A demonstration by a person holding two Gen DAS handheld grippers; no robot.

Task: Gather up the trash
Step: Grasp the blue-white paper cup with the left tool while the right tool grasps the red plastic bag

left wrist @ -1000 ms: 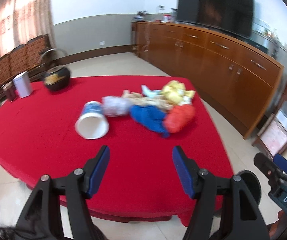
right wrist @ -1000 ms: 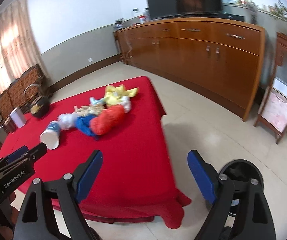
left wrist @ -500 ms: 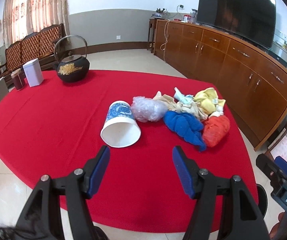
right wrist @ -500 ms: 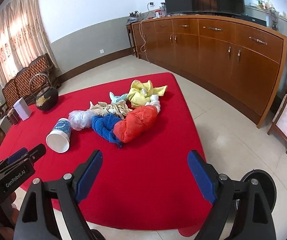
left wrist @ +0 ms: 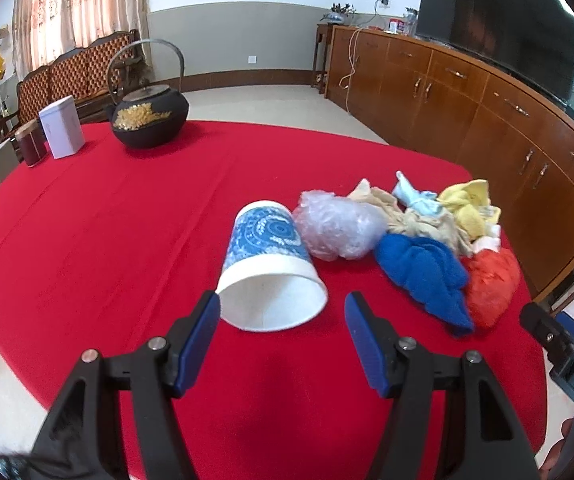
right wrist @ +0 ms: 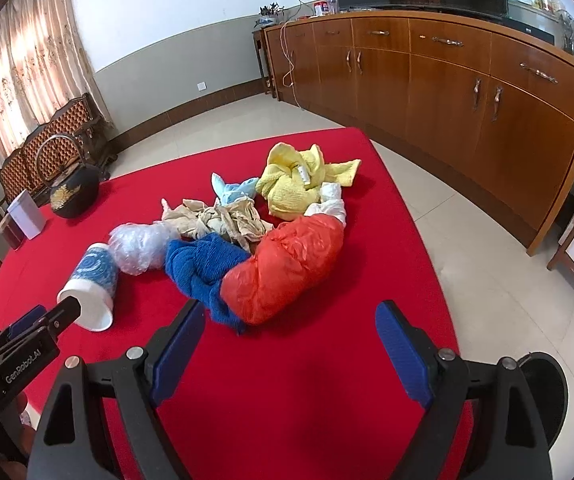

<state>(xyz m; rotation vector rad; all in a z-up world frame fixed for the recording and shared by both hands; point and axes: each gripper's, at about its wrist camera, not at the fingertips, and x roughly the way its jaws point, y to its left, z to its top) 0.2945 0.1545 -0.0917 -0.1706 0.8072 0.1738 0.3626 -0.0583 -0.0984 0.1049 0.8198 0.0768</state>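
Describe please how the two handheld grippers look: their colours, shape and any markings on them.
Both are black plastic. The left gripper and the right gripper each have two angled fingers with flat blue pads and silver pivot bolts. In the right view, the left one's body reads "GenRobot.AI"; in the left view, the right one's shows "DAS".

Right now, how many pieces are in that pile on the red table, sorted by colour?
Blue: 2, blue towel, light blue scrap
Yellow: 1, cloth
Orange: 1, bag
Clear: 1, bag
Beige: 1, paper
Blue-white: 1, cup
Total: 7
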